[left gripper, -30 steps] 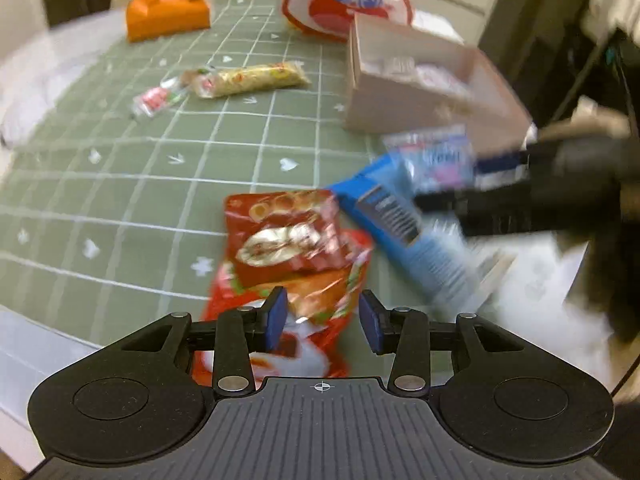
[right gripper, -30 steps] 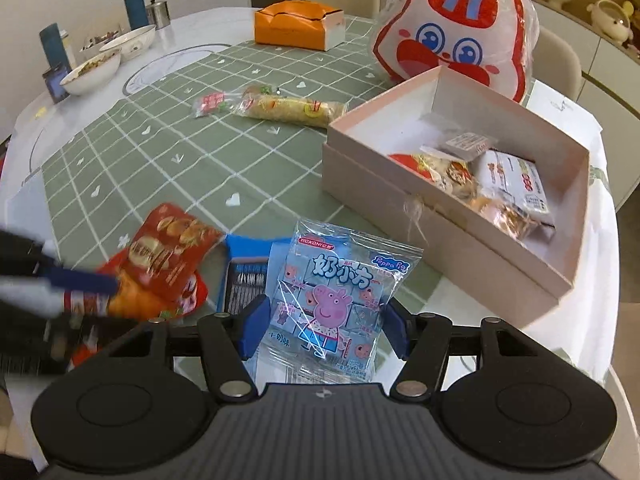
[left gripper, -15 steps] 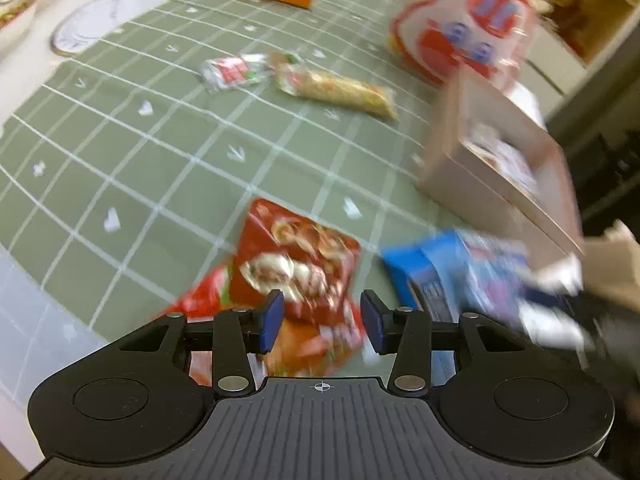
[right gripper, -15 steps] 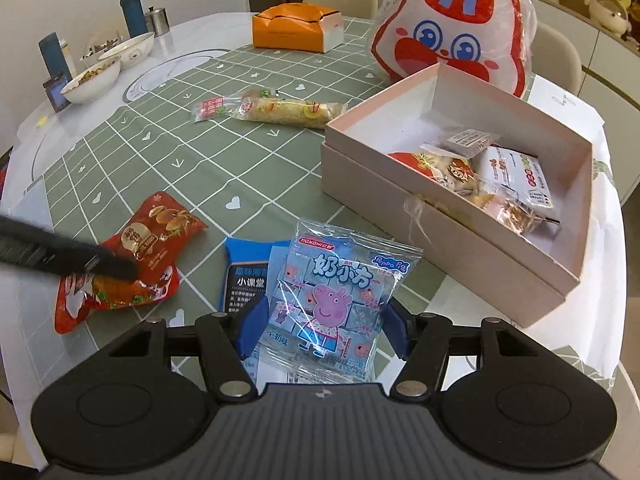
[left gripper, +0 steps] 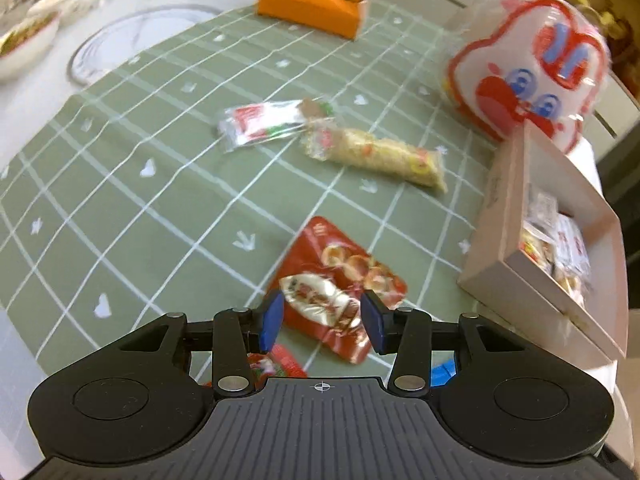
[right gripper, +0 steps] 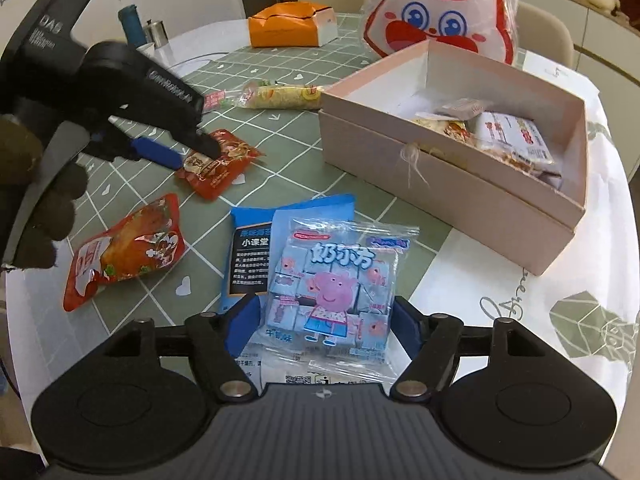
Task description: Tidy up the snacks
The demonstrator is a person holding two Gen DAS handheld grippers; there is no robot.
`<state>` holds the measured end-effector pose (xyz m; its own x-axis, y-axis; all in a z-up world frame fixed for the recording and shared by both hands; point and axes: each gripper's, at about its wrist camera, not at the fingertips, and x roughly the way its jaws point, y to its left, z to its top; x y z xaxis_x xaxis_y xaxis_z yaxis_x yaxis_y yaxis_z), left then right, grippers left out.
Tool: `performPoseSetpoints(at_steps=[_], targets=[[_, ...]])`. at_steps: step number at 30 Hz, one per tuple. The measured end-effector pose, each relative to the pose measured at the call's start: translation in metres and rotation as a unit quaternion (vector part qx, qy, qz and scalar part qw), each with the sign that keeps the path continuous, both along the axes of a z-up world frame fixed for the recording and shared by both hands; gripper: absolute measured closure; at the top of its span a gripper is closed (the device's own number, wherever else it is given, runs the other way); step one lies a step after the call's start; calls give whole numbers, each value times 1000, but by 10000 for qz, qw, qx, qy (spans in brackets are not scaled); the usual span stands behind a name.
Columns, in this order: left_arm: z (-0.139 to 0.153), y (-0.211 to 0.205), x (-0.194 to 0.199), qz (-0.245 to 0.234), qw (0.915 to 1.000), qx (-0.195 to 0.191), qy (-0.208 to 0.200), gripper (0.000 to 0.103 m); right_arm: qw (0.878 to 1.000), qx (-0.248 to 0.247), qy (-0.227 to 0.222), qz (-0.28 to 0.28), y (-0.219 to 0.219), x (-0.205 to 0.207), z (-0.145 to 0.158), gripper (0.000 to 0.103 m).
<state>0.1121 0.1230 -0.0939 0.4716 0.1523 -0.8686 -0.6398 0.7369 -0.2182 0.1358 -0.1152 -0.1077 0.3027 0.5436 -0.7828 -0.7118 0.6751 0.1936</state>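
A small red snack packet lies on the green checked cloth. My left gripper is open and straddles the packet's near end; no pad visibly presses it. My right gripper is opening its jaws. A clear Peppa Pig packet lies between them with a gap at each pad, resting on a blue packet. The open pink box at the right holds several snacks. A larger red packet lies at the near left.
Farther back lie a yellow rice bar and a small red-white packet. An orange box and a rabbit-shaped bag stand at the far side. Bowls sit far left.
My right jaws have spread off the Peppa Pig packet, which stays on the blue packet. My left gripper has rolled and moved across to the small red packet.
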Motion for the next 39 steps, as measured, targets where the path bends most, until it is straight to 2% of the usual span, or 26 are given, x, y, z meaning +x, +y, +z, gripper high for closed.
performPoseSetpoints(at_steps=[3,5,6,10,13,17,22,26,28,34,37,39], targets=[[-3,9,7,271,9986,-439,-100,55,9999,121,89,-51,-3,2,-3,26],[-4,11,19,325,9983,-487,-75,55,9998,182,72,-50,-4,2,-4,25],[-4,12,28,301,9987,-414,-29,51,9997,218,48,-38,-5,1,-5,23],[-5,6,60,-20,9998,-8,218,50,9993,355,-139,68,-8,-6,-9,19],[-7,-10,72,-523,9975,323,335,47,9986,450,-236,160,-9,-9,-12,13],[-14,-38,73,-1272,9877,724,550,43,9979,525,-269,284,-5,-8,-16,0],[-18,-61,70,-1724,9762,1096,733,43,9974,336,-546,320,5,-14,-19,0],[-13,-62,61,-1753,9772,983,687,49,9975,344,-537,309,5,-14,-19,0],[-9,-61,54,-1738,9781,962,616,49,9974,339,-534,348,5,-13,-19,0],[-5,-60,28,-1905,9793,593,329,49,9967,165,-556,559,9,-15,-18,0],[-4,-62,7,-2096,9765,462,205,49,9954,-56,-518,798,8,-16,-15,2],[-6,-68,-8,-2281,9721,494,222,49,9959,-44,-417,796,2,-16,-11,7]])
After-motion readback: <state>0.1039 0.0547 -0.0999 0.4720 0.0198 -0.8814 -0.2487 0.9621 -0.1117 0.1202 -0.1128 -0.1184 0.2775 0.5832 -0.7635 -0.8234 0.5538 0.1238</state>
